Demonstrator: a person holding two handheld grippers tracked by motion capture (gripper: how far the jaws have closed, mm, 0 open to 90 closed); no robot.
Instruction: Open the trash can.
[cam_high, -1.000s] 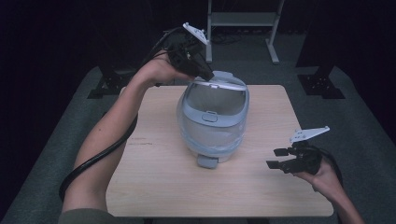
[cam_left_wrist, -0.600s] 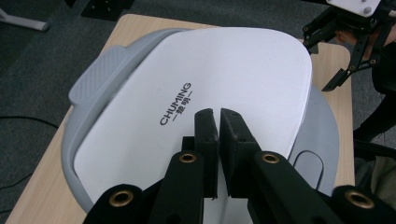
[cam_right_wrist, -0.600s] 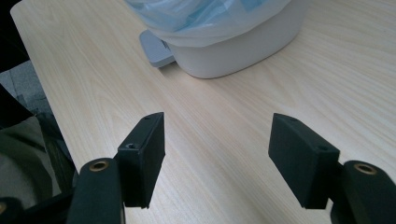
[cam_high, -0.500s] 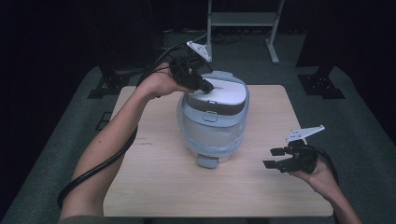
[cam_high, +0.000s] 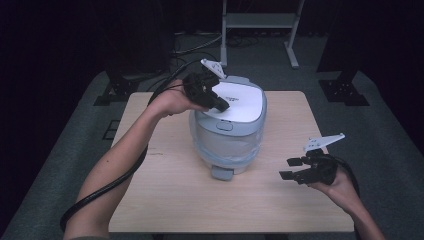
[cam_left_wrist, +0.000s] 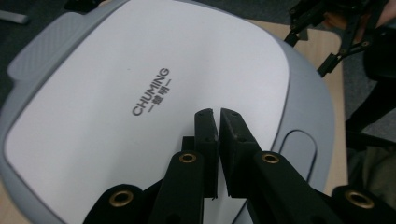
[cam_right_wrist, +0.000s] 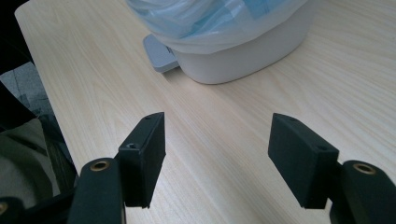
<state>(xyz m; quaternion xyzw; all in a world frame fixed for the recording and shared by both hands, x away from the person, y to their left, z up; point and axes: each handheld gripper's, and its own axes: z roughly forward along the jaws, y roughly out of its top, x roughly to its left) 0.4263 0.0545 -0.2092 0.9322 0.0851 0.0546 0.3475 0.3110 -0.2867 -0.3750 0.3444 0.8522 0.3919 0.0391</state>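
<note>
Bin (cam_high: 227, 140), lid (cam_high: 235, 100) down, under closed left tongs (cam_high: 221, 105).

Hand-held gripper (cam_right_wrist: 217, 154), jaws spread, over table (cam_right_wrist: 93, 79) near cooker (cam_right_wrist: 243, 51).

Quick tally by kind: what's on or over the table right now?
Rice cooker: 1, lid down
Grippers: 2, the left gripper with jaws shut over the lid, the right gripper with jaws open above the table
Total: 3
</note>
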